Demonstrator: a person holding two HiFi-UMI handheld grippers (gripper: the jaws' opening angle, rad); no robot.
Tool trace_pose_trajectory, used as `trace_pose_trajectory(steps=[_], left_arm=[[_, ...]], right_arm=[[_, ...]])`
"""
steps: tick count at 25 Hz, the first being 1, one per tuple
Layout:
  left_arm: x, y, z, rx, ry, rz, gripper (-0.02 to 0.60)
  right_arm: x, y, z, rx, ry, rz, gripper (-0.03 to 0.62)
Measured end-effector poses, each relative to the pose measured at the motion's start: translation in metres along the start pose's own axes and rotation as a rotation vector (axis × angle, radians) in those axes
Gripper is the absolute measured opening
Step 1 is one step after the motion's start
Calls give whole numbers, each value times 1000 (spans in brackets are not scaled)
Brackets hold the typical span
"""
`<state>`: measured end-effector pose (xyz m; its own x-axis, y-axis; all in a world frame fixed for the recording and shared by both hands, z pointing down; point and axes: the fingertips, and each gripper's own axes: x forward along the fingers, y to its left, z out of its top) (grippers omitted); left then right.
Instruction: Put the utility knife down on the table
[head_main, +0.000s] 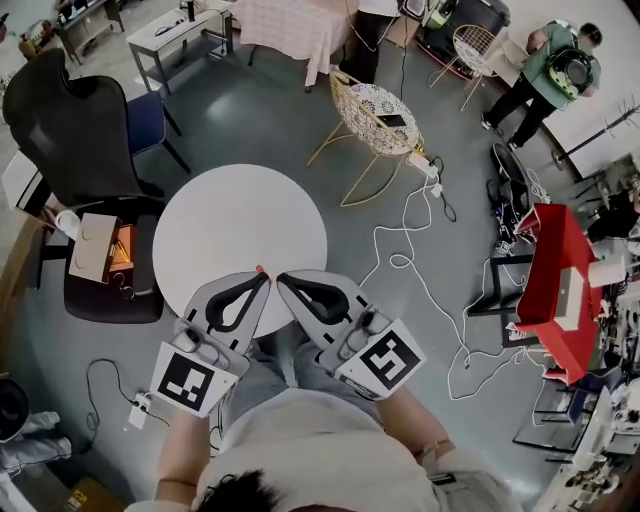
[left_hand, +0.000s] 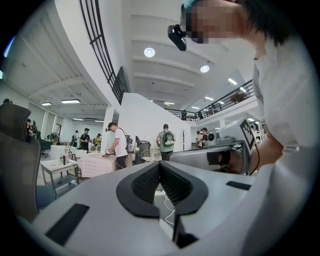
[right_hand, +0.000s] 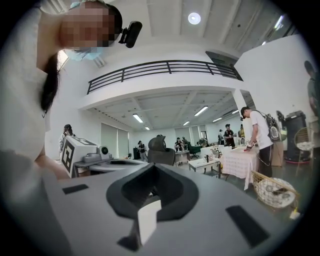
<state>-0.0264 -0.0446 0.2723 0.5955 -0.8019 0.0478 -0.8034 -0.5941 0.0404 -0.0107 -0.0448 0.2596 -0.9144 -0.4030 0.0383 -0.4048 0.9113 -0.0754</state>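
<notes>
In the head view both grippers are held close to my body, over the near edge of the round white table (head_main: 240, 225). My left gripper (head_main: 264, 274) is shut, and a small red end (head_main: 261, 269) pokes out at its tips. That is the only bit I can see of what seems to be the utility knife. In the left gripper view the left gripper (left_hand: 160, 163) has its black pads pressed together and no knife shows. My right gripper (head_main: 281, 277) is shut beside it, with nothing between its pads (right_hand: 156, 167). The tips of the two grippers almost touch.
A black office chair (head_main: 75, 130) stands left of the table, with a cardboard box (head_main: 93, 247) on a seat below it. A gold wire chair (head_main: 375, 110) is behind the table. White cables (head_main: 420, 260) trail to a red cart (head_main: 555, 280). A person (head_main: 550, 70) stands far right.
</notes>
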Motion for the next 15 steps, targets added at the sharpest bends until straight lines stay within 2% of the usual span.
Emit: trace_pose_trajectory(steps=[7,15], left_arm=[[-2,-5,6,8,-9,39,9],[-11,-4,11,8,-21,93,9]], right_arm=[[-2,4,14,-33,-30,53,8],[-1,13,17,-20,-23,104,6]])
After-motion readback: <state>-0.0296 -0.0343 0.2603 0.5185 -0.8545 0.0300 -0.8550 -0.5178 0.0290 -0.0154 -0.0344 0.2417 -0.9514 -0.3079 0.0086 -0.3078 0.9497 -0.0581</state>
